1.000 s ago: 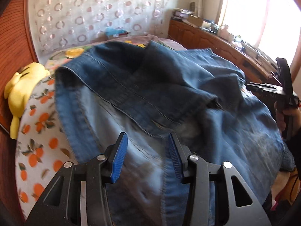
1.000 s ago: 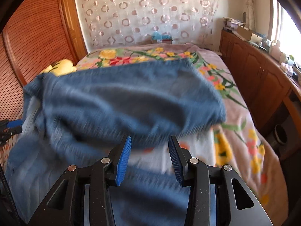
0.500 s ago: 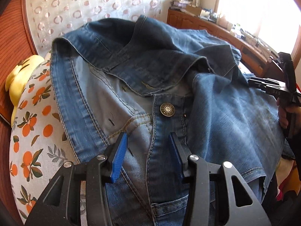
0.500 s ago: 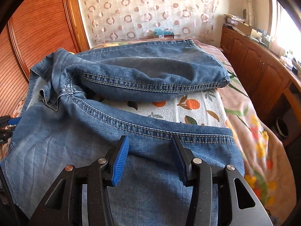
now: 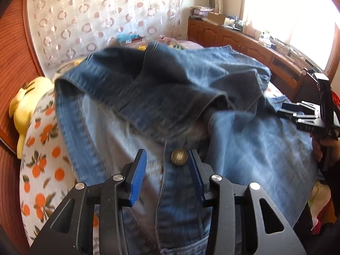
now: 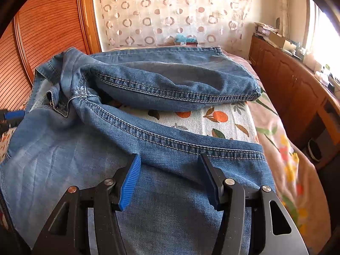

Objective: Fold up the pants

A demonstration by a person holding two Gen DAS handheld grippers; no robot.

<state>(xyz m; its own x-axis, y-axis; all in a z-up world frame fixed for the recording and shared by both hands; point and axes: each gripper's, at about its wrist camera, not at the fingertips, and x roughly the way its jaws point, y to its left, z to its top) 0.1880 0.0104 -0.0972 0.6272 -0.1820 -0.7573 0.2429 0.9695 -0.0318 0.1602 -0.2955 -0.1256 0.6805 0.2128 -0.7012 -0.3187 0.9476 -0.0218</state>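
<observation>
Blue jeans (image 5: 244, 148) lie spread on the bed, waist toward the left wrist view. Their brass button (image 5: 179, 157) and fly strip sit between the blue pads of my left gripper (image 5: 166, 157). Its jaws are closing and the pads do not press the denim. In the right wrist view the far leg (image 6: 174, 80) lies crosswise and the near leg (image 6: 85, 159) runs under my right gripper (image 6: 170, 157). That gripper's jaws are opening just above the denim and hold nothing. The right gripper (image 5: 308, 116) also shows at the jeans' far edge.
An orange-print cloth (image 6: 212, 119) covers the bed under the jeans, over a floral bedspread (image 6: 286, 159). A yellow plush toy (image 5: 23, 106) lies by the wooden headboard (image 6: 42, 42). Wooden cabinets (image 6: 297, 89) with clutter run along the right side.
The jeans, blurred in motion a second ago, have settled on the bed. The button has come closer in between the left pads, which have narrowed. The right jaws have widened.
</observation>
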